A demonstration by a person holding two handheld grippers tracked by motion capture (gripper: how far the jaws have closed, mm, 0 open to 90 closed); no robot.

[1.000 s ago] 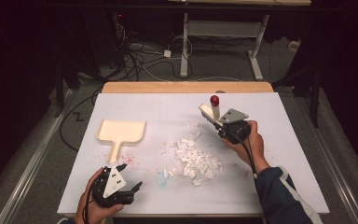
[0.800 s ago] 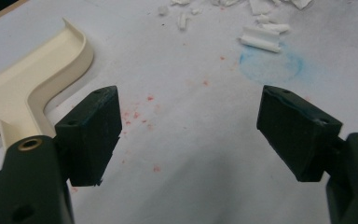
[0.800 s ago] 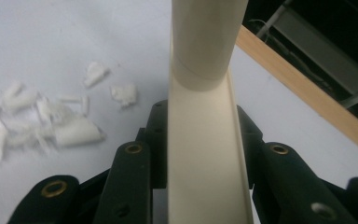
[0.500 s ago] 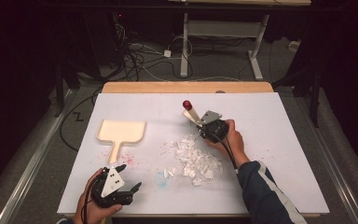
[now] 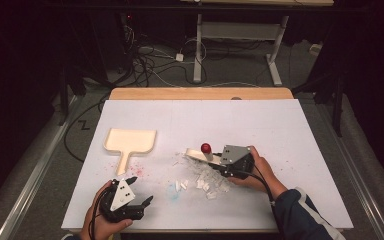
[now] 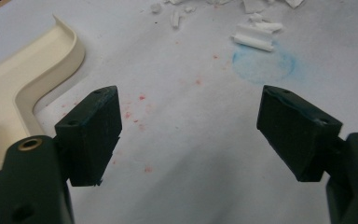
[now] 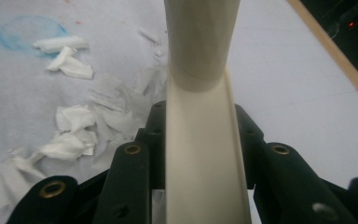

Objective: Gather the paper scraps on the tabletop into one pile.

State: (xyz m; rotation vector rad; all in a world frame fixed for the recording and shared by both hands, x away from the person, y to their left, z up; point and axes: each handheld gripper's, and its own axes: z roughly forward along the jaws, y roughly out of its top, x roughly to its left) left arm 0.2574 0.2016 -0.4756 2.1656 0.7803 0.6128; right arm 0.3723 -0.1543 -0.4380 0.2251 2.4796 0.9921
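Where paper scraps (image 5: 200,177) lie: brush (image 7: 200,116) in right hand-held gripper (image 5: 219,165).

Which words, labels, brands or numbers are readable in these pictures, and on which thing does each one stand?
None: no readable text stands on the dustpan, the brush, the paper scraps, the table or either gripper.

On the counter (image 5: 280,125) before me, a heap of paper scraps (image 5: 202,175) lies near the middle. A dustpan (image 5: 129,142) lies flat to its left, handle toward me. My right tool (image 5: 215,164) sits at the heap's right edge, clamping a brush (image 5: 198,152) that lies over the scraps. My left tool (image 5: 142,192) hovers at the near left edge, nearer me than the dustpan.
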